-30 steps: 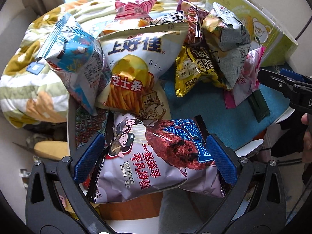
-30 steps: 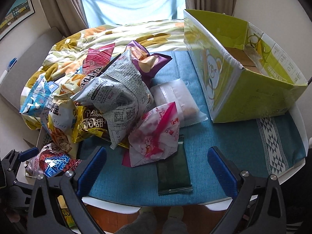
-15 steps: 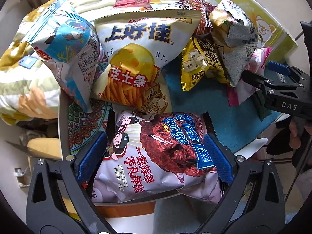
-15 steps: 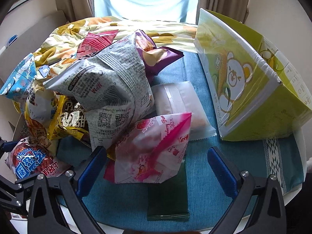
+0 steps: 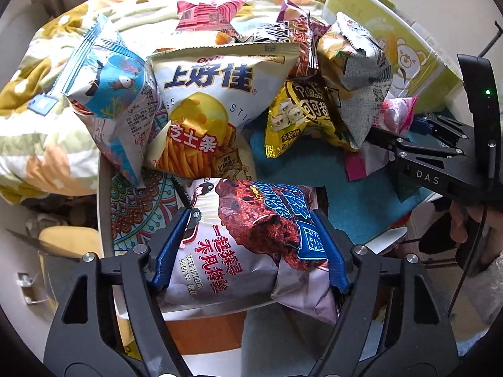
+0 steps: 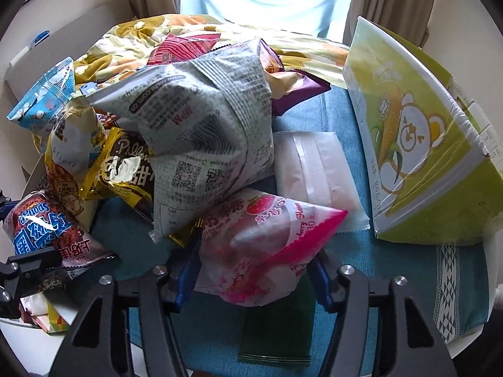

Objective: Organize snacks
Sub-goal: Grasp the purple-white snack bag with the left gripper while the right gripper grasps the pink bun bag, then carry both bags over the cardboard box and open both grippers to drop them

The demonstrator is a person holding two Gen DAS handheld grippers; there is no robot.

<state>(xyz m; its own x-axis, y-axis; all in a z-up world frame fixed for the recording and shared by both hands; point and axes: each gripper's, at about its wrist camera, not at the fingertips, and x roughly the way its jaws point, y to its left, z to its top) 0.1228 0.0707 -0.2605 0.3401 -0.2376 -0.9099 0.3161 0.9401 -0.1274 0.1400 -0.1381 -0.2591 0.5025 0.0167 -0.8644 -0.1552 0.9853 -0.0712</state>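
My left gripper (image 5: 250, 245) is shut on a purple-and-white chocolate sponge cake bag (image 5: 248, 238) at the near left of the snack pile; the bag also shows in the right wrist view (image 6: 47, 232). My right gripper (image 6: 251, 270) is shut on a pink strawberry snack bag (image 6: 261, 245), seen from the left wrist view (image 5: 396, 116) beside the right gripper's body (image 5: 440, 163). A green bear-printed box (image 6: 418, 144) stands open at the right.
Piled on the blue tablecloth (image 6: 393, 270): a grey bag (image 6: 204, 125), a yellow Pillow bag (image 5: 301, 119), a cheese-stick bag (image 5: 210, 110), a blue fish bag (image 5: 113, 97), a white packet (image 6: 314, 169), a dark green flat packet (image 6: 276, 336). A floral blanket (image 5: 37, 144) lies behind.
Both grippers moved forward and closed: the left on the sponge cake bag, the right on the pink strawberry bag. Both had been open around them.
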